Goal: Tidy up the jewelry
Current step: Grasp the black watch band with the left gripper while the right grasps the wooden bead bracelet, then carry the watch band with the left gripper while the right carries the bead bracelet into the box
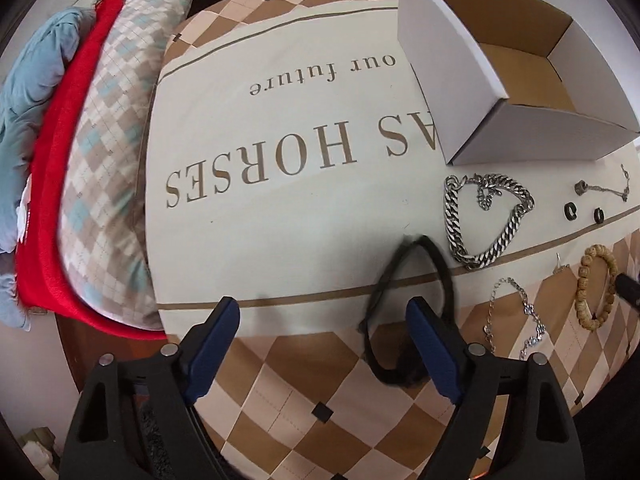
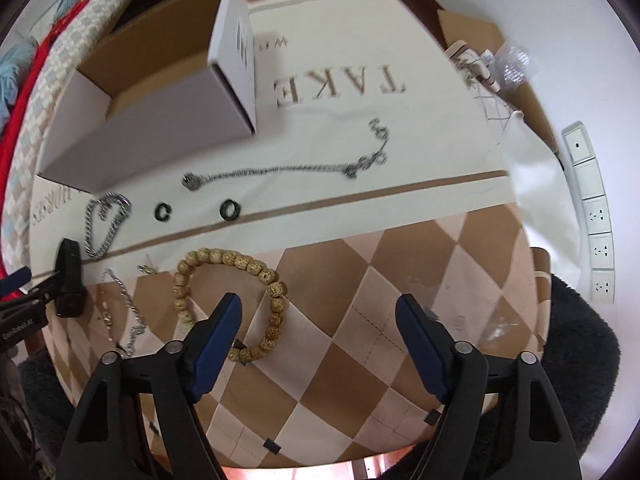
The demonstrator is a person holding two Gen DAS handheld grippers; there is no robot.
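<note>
Left gripper: lower centre of left-wrist view, jaws apart, nothing clamped; its right blue pad overlaps a black band loop lying on the cloth, contact can't be judged. Right gripper: lower centre of right-wrist view, jaws apart, nothing clamped; left pad sits over the lower side of the wooden bead bracelet, whether touching can't tell. Surface: patterned cloth, cream centre w/ brown lettering, tan/brown diamond border. White cardboard box, open top, brown inside, upper right in left view, upper left in right view. Jewelry, all on the cloth below the box in frame: heavy silver curb chain, heaped in a rough heart shape, centre right of left view; two small black rings side by side but apart, just right of that chain in right view; long thin chain w/ a ring-like end piece, stretched above the black rings; fine silver bracelet w/ small stones, lower right of left view, just left of the bead bracelet; small earring-type item, detail too small to read, between heavy chain and beads. Background: red fabric and checked bedding along left edge; wall sockets at right edge of right view.
</note>
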